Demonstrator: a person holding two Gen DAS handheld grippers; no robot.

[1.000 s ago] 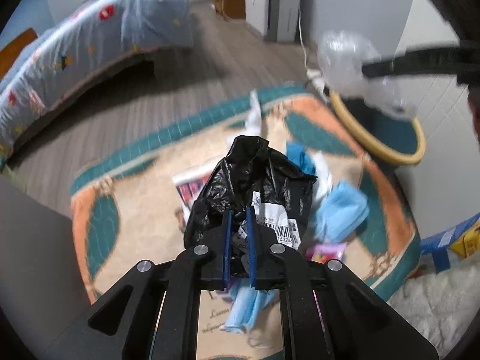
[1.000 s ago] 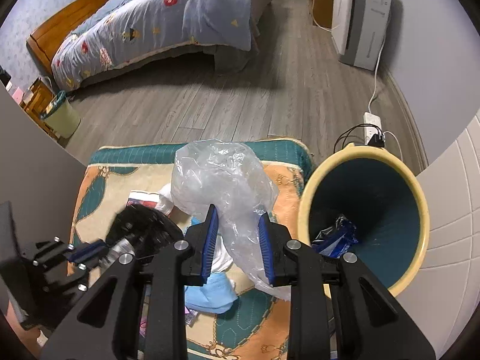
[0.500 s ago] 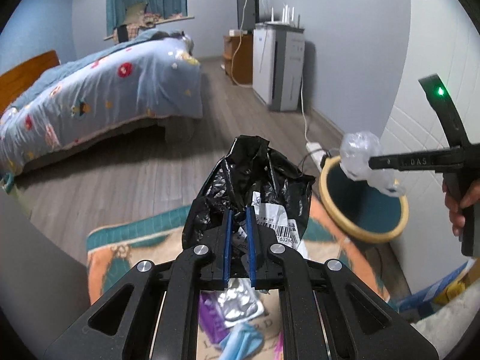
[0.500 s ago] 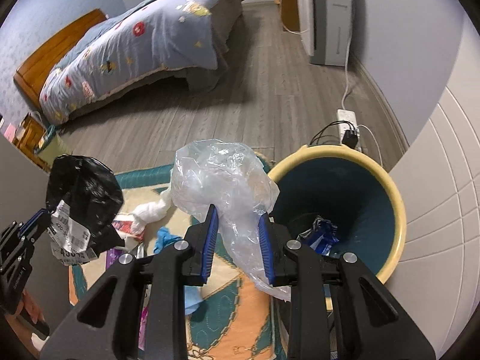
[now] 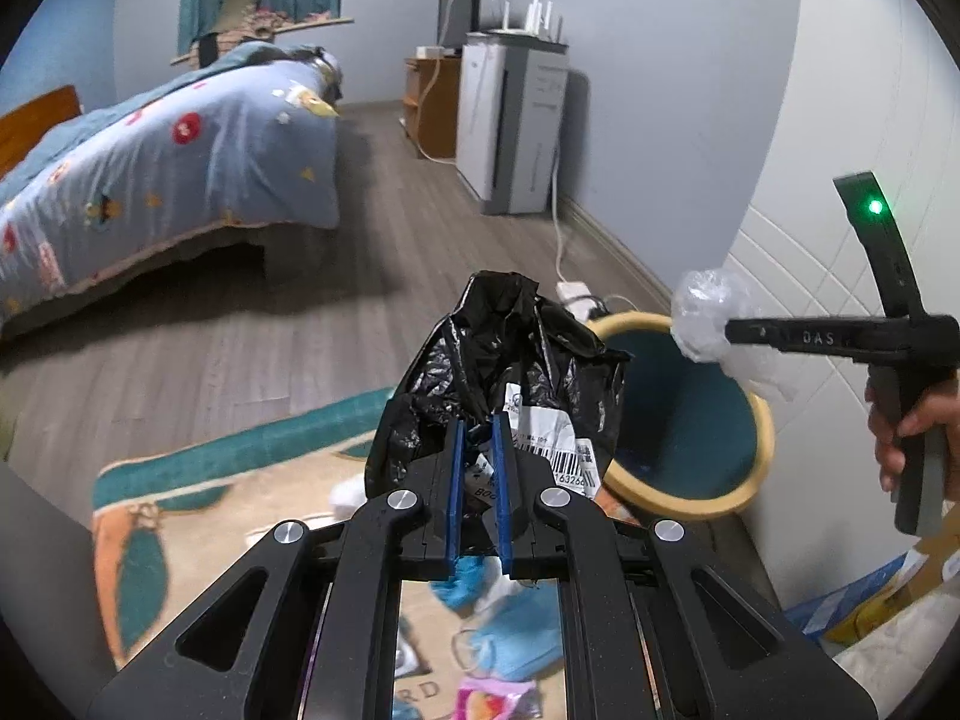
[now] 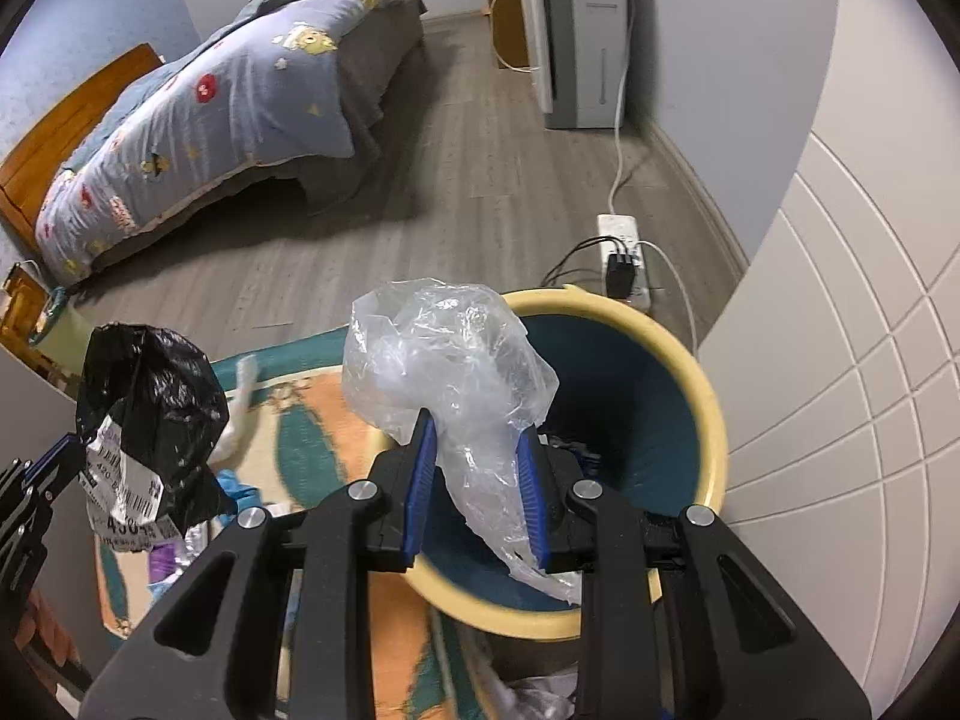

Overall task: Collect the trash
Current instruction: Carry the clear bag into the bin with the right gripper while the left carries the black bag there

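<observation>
My left gripper (image 5: pixel 478 429) pinches a black plastic bag (image 5: pixel 510 360); my right gripper (image 6: pixel 474 432) clamps a clear plastic bag (image 6: pixel 450 360) above the yellow-rimmed bin (image 6: pixel 708 420).

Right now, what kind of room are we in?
Most likely a bedroom. There is a bed with a cartoon-print quilt, a patterned rug on the wooden floor, and a yellow-rimmed trash bin by the wall.
</observation>
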